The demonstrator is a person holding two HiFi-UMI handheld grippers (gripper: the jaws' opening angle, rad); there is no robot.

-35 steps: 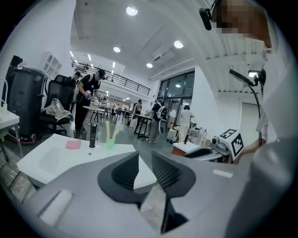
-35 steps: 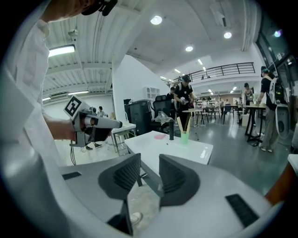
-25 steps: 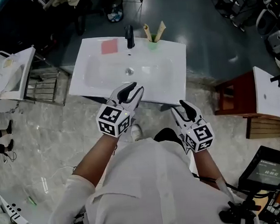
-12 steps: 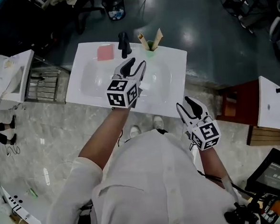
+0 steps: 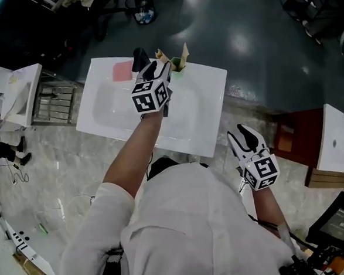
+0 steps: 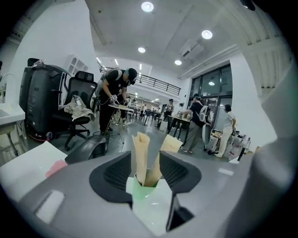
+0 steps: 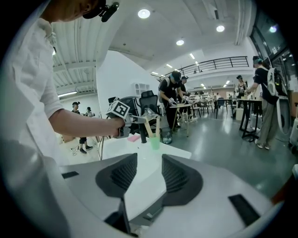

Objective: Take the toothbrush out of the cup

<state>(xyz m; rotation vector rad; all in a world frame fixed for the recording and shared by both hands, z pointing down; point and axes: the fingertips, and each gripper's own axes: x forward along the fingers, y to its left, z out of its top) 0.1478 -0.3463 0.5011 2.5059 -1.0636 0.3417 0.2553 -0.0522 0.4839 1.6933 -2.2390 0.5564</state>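
A green cup [image 5: 178, 65] stands at the far rim of the white sink [image 5: 208, 111], with two paper-wrapped toothbrushes [image 5: 182, 52] sticking up out of it. My left gripper [image 5: 165, 68] reaches across the basin and its tips are right at the cup. In the left gripper view the cup [image 6: 146, 189] and the wrapped toothbrushes [image 6: 140, 155] sit framed between the jaws, which have just been opening; the pads press on nothing. My left gripper [image 6: 145, 175] is open. My right gripper [image 5: 246, 133] hangs open and empty off the sink's near right corner. Its own view shows the cup [image 7: 154, 142] far ahead of the right gripper [image 7: 149, 163].
A black faucet [image 5: 138, 58] and a pink soap [image 5: 122, 71] sit left of the cup on the sink's back edge. Another white basin [image 5: 17, 92] stands at the left, a red-brown stand [image 5: 289, 131] with a white basin at the right. People and office chairs [image 6: 79, 100] fill the room beyond.
My left gripper has travelled from the sink's near edge across the basin to the cup, and its jaws have spread. My right gripper has drifted right, away from the sink.
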